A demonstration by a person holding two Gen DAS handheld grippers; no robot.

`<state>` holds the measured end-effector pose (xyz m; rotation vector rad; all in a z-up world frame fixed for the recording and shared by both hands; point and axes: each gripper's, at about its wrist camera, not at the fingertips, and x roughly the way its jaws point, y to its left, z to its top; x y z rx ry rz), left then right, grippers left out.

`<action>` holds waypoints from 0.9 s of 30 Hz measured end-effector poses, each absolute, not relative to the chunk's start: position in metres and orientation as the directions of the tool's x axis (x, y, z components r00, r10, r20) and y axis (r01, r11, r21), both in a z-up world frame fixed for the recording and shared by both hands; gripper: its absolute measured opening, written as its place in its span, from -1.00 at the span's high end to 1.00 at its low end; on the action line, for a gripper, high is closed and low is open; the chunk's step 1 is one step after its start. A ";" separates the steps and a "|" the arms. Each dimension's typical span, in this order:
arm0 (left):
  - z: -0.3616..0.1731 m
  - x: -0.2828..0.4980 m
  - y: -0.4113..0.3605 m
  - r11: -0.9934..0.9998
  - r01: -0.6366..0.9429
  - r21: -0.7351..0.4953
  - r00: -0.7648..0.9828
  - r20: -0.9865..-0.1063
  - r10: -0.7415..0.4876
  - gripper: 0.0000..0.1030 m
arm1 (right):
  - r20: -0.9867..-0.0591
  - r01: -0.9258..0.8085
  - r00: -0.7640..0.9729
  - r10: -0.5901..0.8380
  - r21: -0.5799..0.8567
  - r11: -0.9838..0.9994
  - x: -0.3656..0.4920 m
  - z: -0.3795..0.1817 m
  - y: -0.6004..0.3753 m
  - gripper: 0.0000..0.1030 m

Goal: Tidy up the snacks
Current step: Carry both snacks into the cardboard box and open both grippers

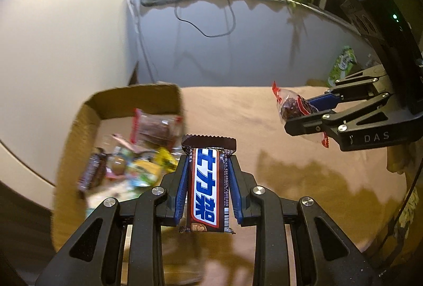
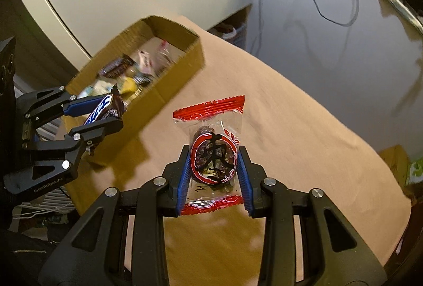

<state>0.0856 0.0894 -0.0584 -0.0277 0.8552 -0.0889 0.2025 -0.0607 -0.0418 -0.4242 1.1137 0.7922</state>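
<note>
Chocolate bar is clamped between the left tongs, and a red-sealed date packet is pinched by the right tongs; both are held above the tan-covered desk. Beyond and left of both tongs, a cardboard box is already partly filled with snacks. Farther right, a green packet is judged still unsorted.

A cardboard box sits at the far left corner of the cloth-covered counter, with a heap of snacks inside it. The left gripper holds a chocolate bar above the counter, just right of the box's near end. The right gripper, well to its right, holds a date packet over the counter's middle. A green packet lies beyond the far right edge.
</note>
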 end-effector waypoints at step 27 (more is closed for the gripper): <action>-0.064 0.123 0.189 0.996 -0.072 -0.053 0.653 -0.757 0.007 0.48 | -0.902 -0.839 0.129 0.413 0.123 0.530 0.241 -0.054 0.092 0.33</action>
